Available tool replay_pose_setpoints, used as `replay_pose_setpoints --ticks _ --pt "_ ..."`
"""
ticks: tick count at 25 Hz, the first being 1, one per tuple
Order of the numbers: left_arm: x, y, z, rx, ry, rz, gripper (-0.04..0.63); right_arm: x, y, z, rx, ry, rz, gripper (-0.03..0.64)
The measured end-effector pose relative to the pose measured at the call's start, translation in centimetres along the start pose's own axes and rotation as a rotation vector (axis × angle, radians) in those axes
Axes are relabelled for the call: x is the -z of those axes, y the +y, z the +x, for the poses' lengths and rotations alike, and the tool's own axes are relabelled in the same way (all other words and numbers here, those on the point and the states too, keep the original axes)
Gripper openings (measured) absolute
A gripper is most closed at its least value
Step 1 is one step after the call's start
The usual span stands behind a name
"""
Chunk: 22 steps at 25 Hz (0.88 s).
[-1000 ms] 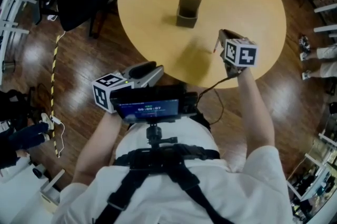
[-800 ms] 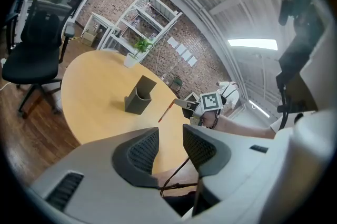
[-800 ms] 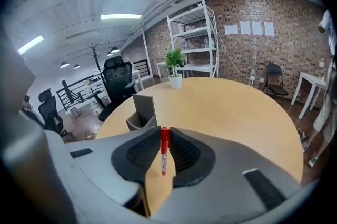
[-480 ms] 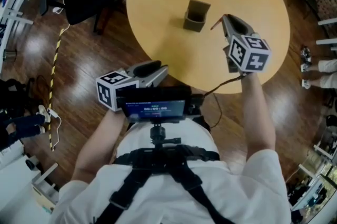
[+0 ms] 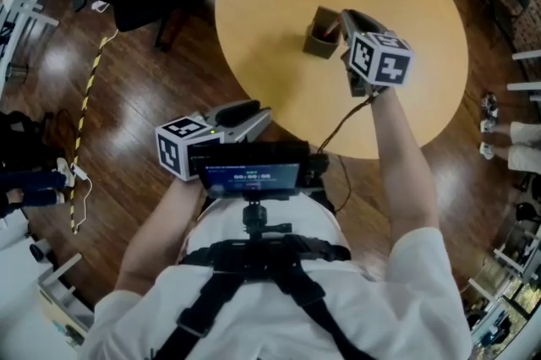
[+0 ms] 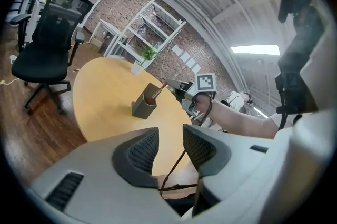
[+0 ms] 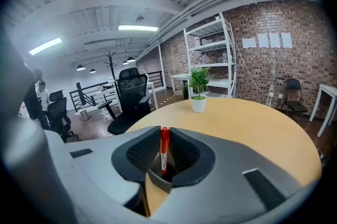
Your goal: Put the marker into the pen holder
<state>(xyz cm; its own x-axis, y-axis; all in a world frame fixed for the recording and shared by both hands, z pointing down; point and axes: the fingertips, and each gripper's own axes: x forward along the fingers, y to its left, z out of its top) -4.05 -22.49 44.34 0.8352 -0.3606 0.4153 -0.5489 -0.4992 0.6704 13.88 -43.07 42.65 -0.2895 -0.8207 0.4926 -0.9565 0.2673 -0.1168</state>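
Smooth, matt, pale wood-look table (image 5: 254,3). Dark wood-plank floor (image 5: 118,105), glossy with glare patches. Grey pen holder (image 5: 317,46), matt, plastic-looking. Red marker (image 7: 165,145), plastic with a slight sheen. Grey matt plastic shell on left gripper (image 6: 170,148); its pads (image 6: 142,152) are dark and ribbed. White cloth shirt (image 5: 279,316). Rough brick wall (image 7: 279,12). Smooth white pot (image 7: 198,105).

Red marker (image 7: 165,144); dark grey pen holder (image 6: 142,108); pale tan bench (image 5: 270,37); right tool (image 5: 343,14) grey with black-and-white squares; green plant (image 7: 199,80) in white pot (image 7: 198,105).
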Motion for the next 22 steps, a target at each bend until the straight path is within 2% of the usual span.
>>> replay_pose_setpoints --ticks 11,22 --pt "0.4 0.1 -0.4 -0.023 -0.014 -0.011 0.153 6.9 -1.7 4.5 0.064 0.155 0.025 0.064" --pt "0.3 -0.3 -0.1 -0.007 -0.013 0.003 0.153 6.7 -2.4 3.8 0.105 0.149 -0.005 0.067"
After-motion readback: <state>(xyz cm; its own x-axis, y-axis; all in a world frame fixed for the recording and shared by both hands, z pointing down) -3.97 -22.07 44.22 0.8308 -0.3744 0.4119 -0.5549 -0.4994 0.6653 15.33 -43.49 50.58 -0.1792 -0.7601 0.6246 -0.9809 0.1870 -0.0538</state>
